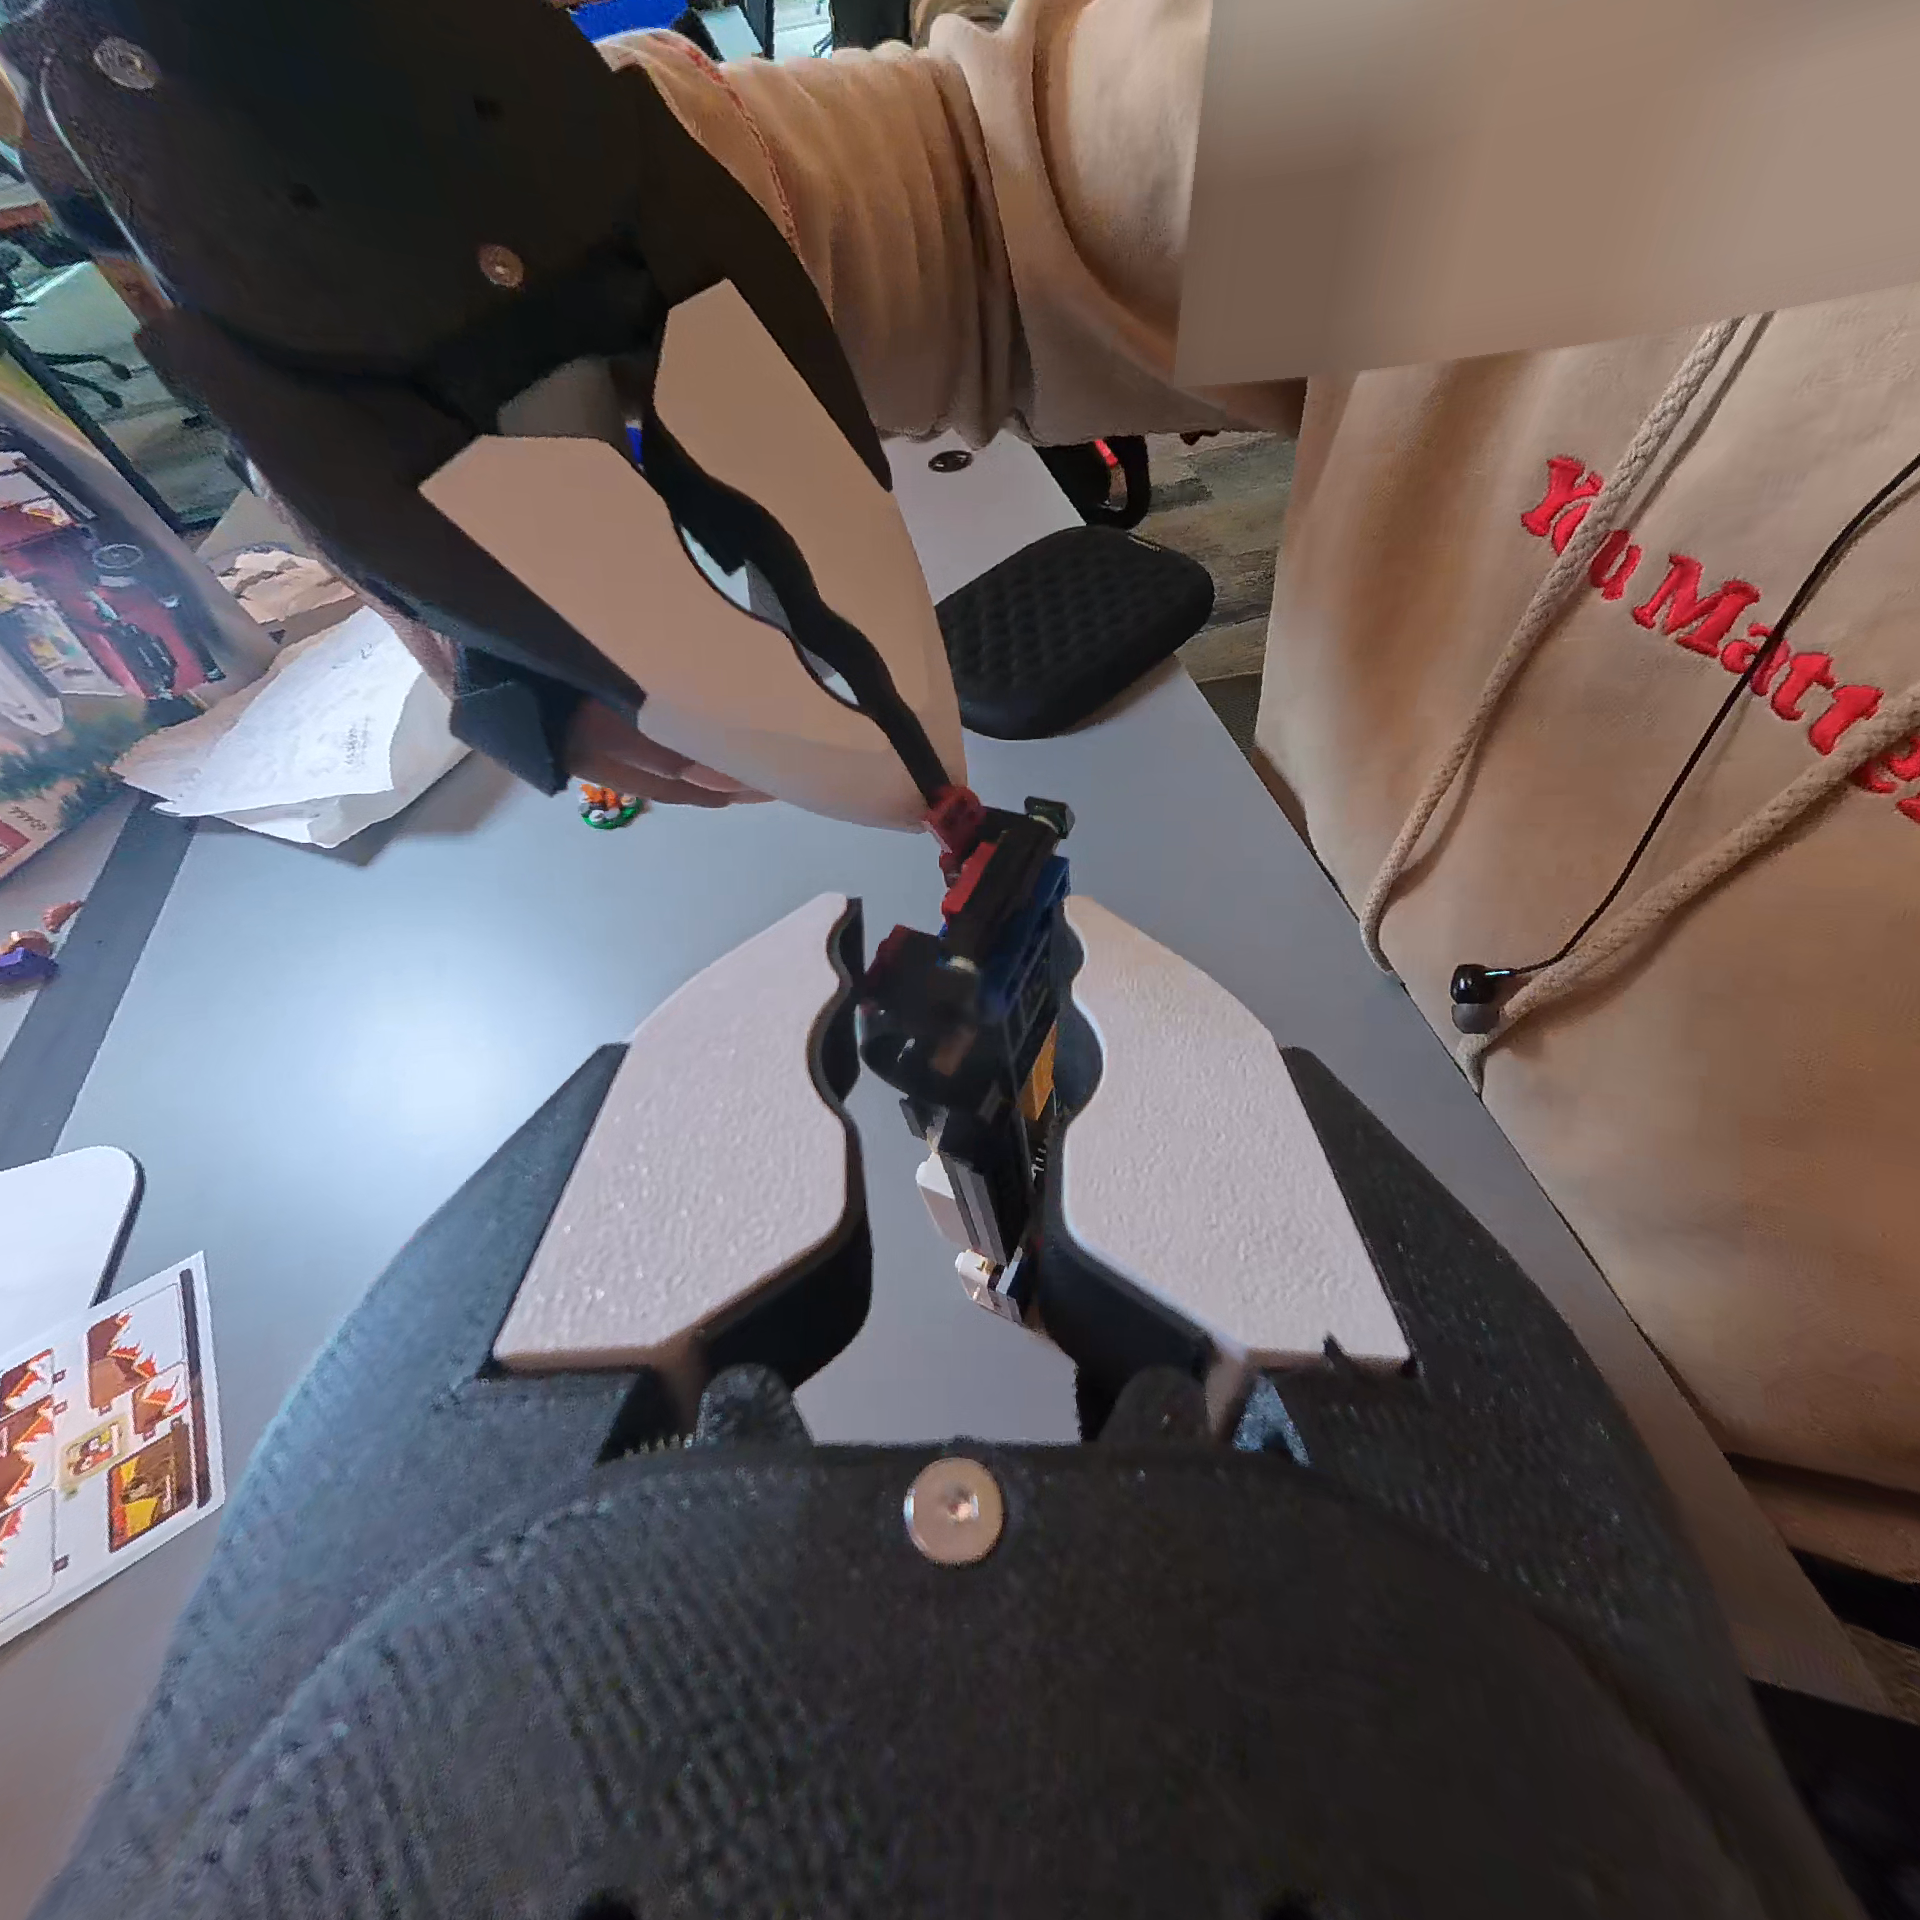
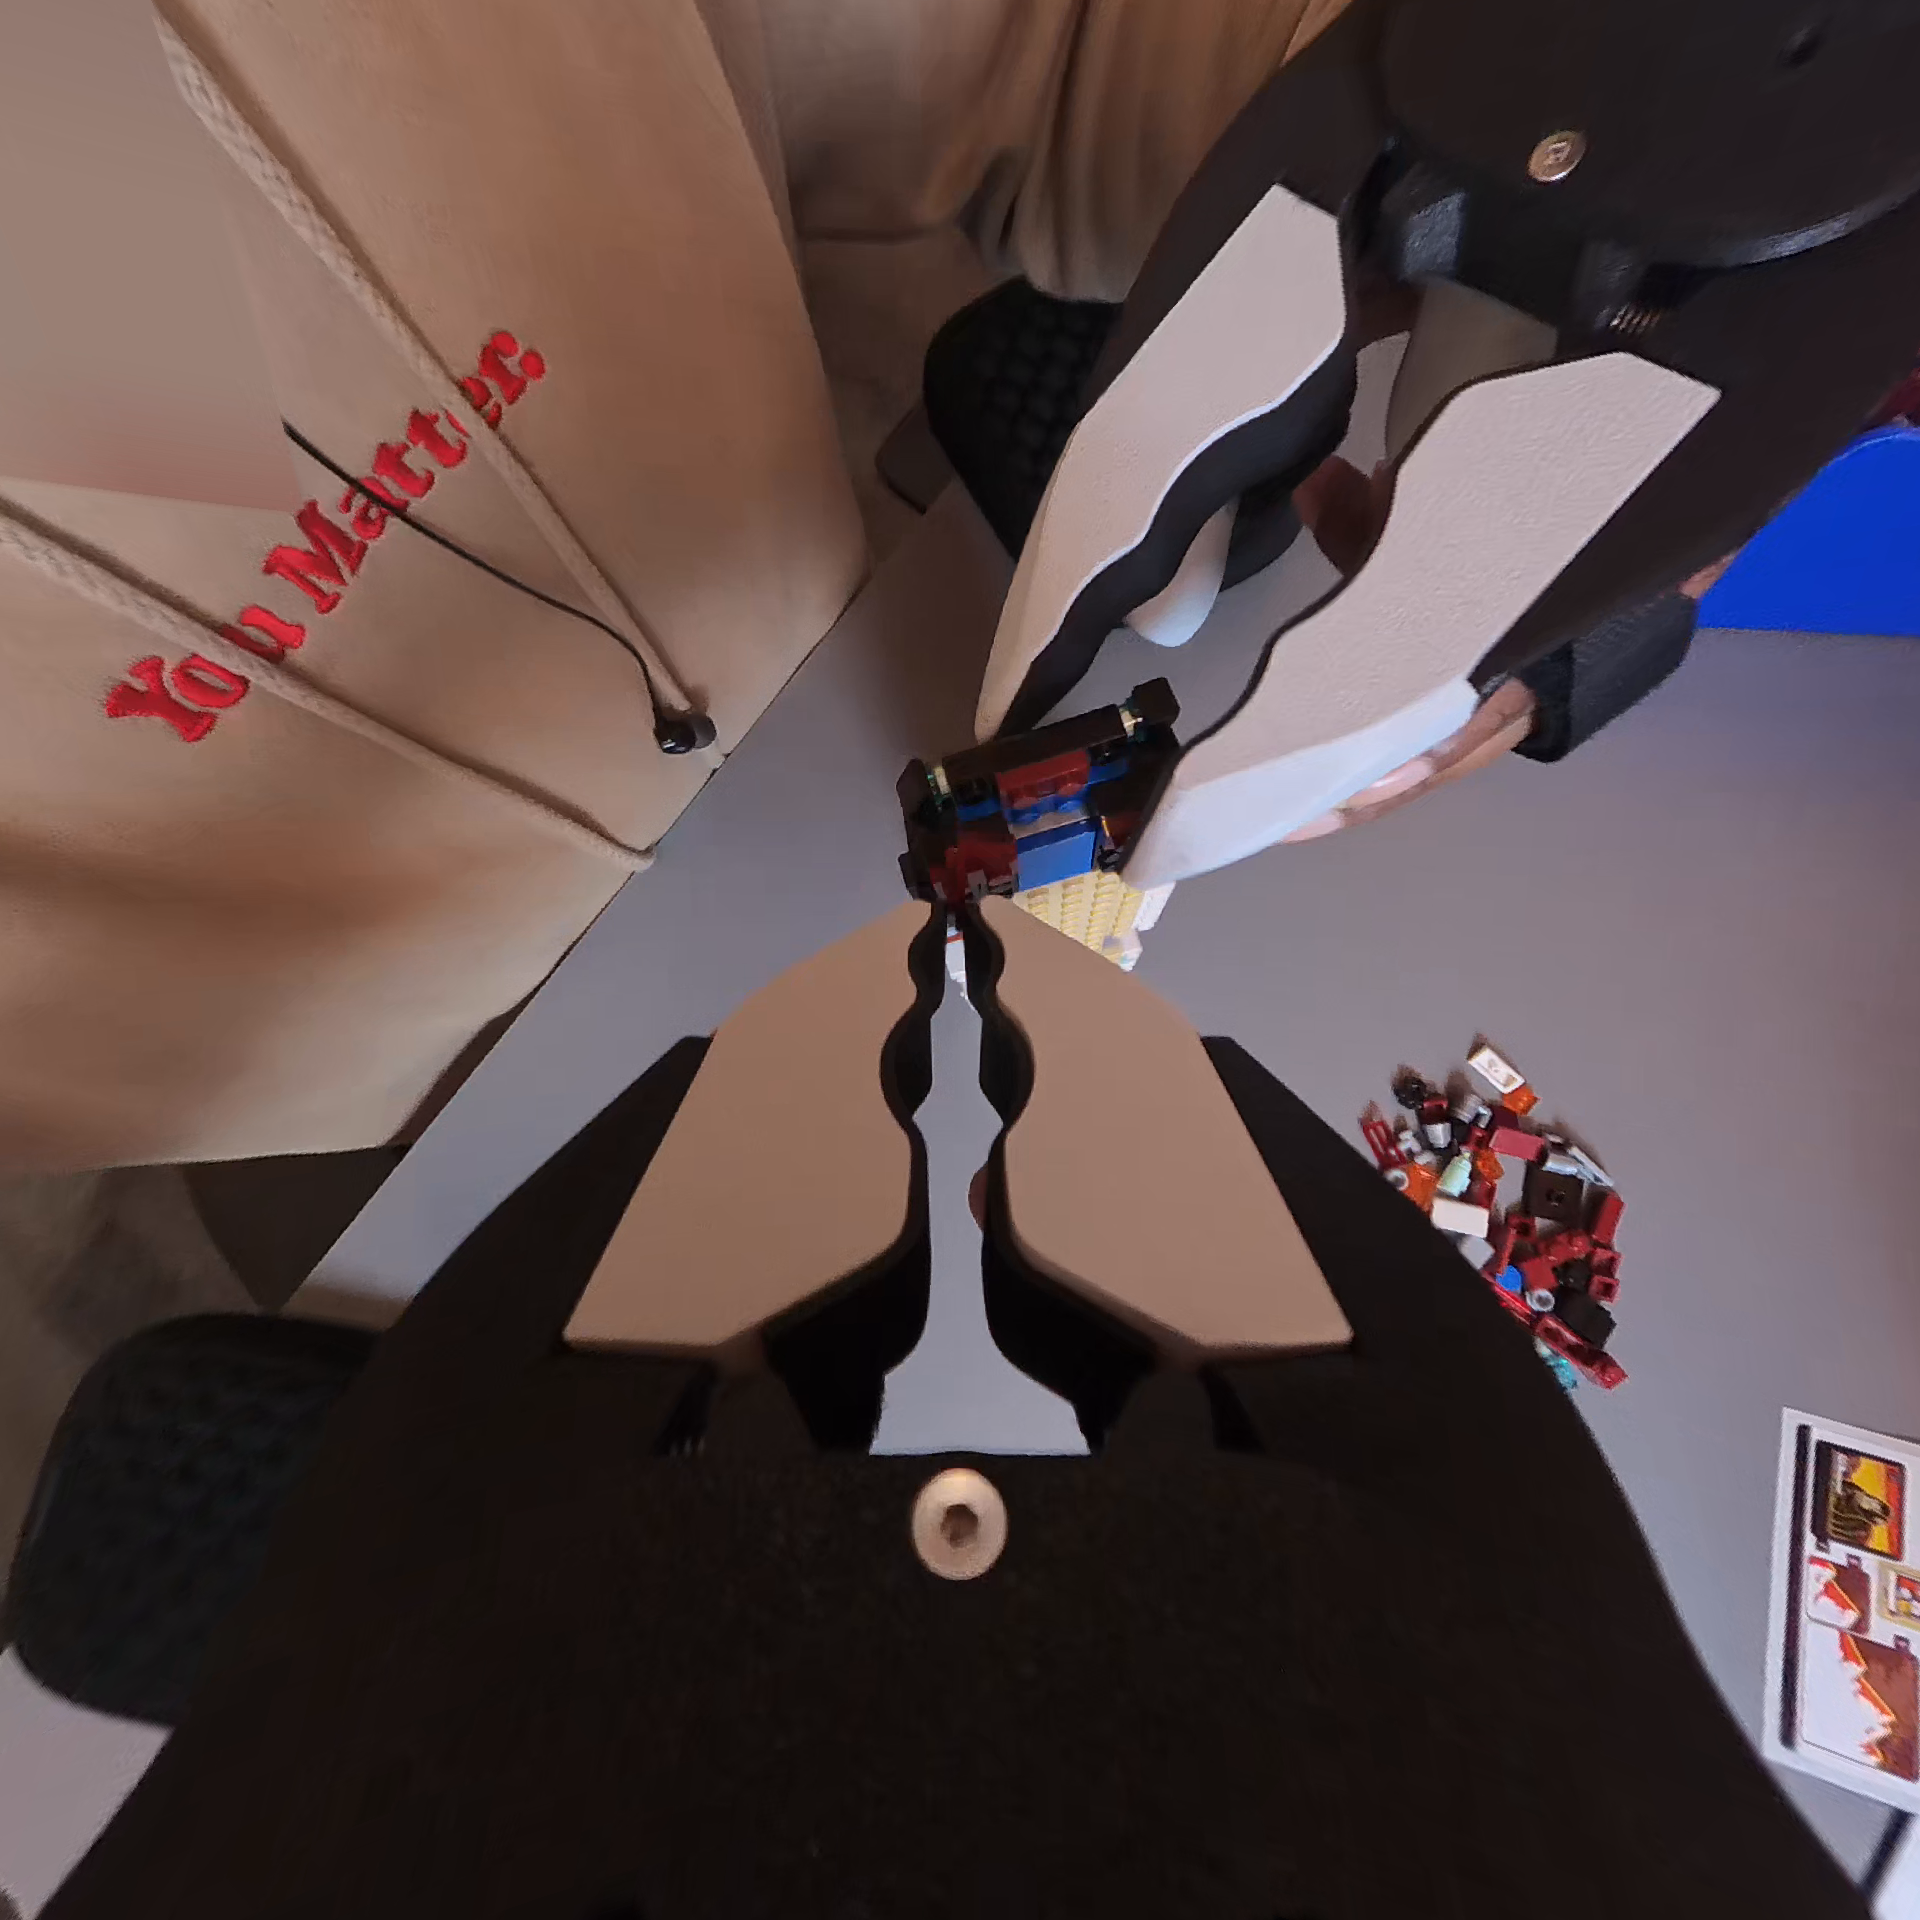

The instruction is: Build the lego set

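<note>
My left gripper [image 1: 961,935] is shut on a small brick model [image 1: 987,1049] of black, blue, red, white and yellow parts. Both pads press its sides and hold it above the grey table [image 1: 364,1039]. My right gripper [image 2: 956,909] is shut on a small red brick [image 2: 971,862] at the model's [image 2: 1039,800] near end. In the left wrist view the right gripper [image 1: 940,805] comes in from the upper left with the red brick [image 1: 954,808] pinched at its tips, touching the model's far top. In the right wrist view the left gripper [image 2: 1070,800] reaches in from the upper right.
A pile of loose bricks [image 2: 1507,1216] lies to the right, with a printed sheet [image 2: 1849,1590] near it. A black padded rest [image 1: 1070,623], a white paper bag [image 1: 301,727] and a printed box [image 1: 73,644] lie farther off. A person in a beige hoodie [image 1: 1610,831] stands at the table's edge. My left and right fingertips are right by each other.
</note>
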`<state>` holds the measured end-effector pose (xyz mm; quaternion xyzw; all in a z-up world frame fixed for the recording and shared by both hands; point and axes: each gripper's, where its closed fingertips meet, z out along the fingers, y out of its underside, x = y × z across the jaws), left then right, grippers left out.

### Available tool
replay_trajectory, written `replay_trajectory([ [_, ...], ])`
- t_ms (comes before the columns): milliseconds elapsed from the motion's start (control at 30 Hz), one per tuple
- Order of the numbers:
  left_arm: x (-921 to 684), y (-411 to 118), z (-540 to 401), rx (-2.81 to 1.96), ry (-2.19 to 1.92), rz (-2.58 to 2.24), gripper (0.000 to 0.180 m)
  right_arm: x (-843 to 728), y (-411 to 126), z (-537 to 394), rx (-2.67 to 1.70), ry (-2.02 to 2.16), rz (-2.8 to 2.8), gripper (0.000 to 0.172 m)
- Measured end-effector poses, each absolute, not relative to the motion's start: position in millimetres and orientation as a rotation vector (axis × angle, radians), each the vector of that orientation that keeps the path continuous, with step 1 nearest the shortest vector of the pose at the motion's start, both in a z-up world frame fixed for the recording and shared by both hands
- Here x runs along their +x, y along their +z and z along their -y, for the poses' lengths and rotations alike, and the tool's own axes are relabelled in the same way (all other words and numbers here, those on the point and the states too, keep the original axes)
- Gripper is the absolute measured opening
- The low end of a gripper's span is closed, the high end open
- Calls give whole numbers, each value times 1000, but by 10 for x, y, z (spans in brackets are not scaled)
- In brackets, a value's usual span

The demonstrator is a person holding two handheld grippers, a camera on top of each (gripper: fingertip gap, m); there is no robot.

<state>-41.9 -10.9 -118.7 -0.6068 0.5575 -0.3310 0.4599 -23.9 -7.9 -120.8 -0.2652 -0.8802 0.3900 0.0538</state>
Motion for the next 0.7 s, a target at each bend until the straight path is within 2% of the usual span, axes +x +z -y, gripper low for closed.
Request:
replay_trajectory([
  [700,-364,-1105,133,-1442,-795,-1249,35,-219,-1190,173,-914,860,2901,3],
])
